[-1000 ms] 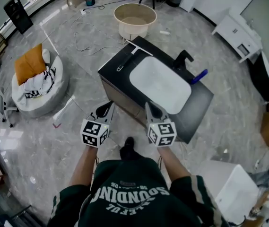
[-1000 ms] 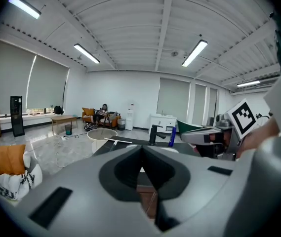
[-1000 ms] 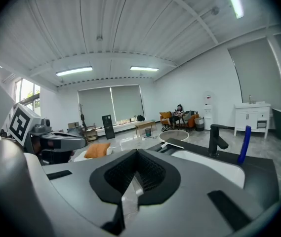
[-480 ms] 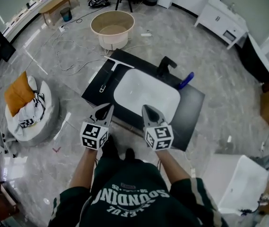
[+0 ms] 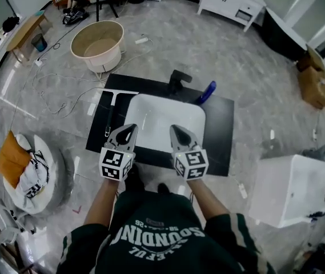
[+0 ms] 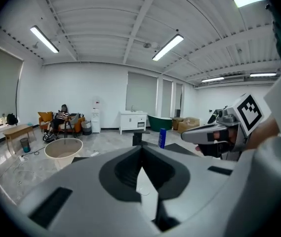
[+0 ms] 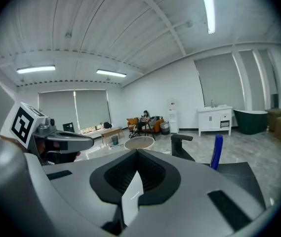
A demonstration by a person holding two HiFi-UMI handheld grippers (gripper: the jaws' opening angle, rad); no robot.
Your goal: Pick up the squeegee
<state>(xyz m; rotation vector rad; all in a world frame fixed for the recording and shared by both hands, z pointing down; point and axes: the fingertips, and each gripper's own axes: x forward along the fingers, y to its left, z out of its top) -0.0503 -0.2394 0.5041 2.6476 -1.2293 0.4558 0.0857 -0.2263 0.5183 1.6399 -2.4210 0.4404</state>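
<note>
- The squeegee (image 5: 111, 108) is lying on the black counter (image 5: 219, 131), just left of the white sink (image 5: 165, 116).
- It is looking light and stiff, so its thin handle seems the best place to grab.
- The sink and the round tub (image 5: 115, 34) are looking empty.
- The left gripper (image 5: 127, 131) and the right gripper (image 5: 177, 131) are pinching closed, holding nothing.

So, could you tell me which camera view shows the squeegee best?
The head view: the squeegee lies fully visible on the black countertop, left of the white basin. The left gripper view and the right gripper view show none of it.
</note>
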